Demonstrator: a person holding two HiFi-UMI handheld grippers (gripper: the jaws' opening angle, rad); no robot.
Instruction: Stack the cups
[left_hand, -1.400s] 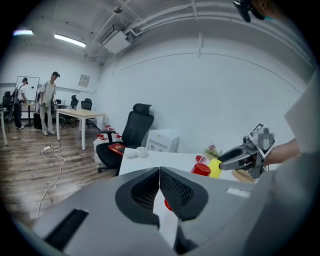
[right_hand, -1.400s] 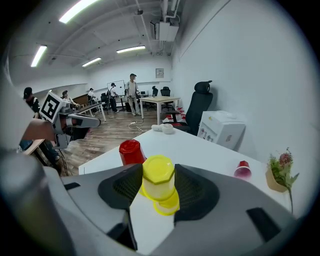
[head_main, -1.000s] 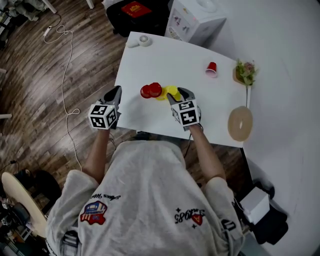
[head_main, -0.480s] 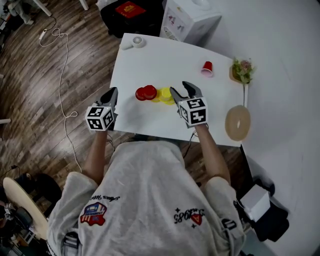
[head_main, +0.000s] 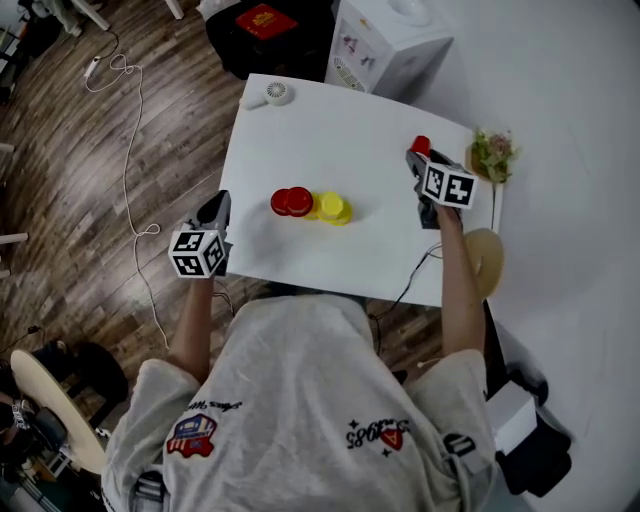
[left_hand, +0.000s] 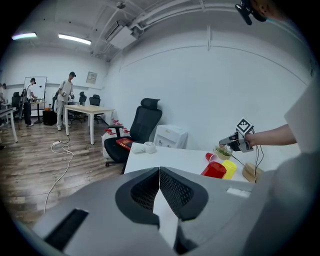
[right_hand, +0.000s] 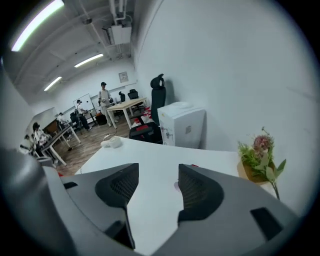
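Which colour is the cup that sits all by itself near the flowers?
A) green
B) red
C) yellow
B: the lone cup next to the flowers is red, while the yellow cups sit in the middle of the table.

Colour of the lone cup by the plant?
Red; the cup shows best in the head view.
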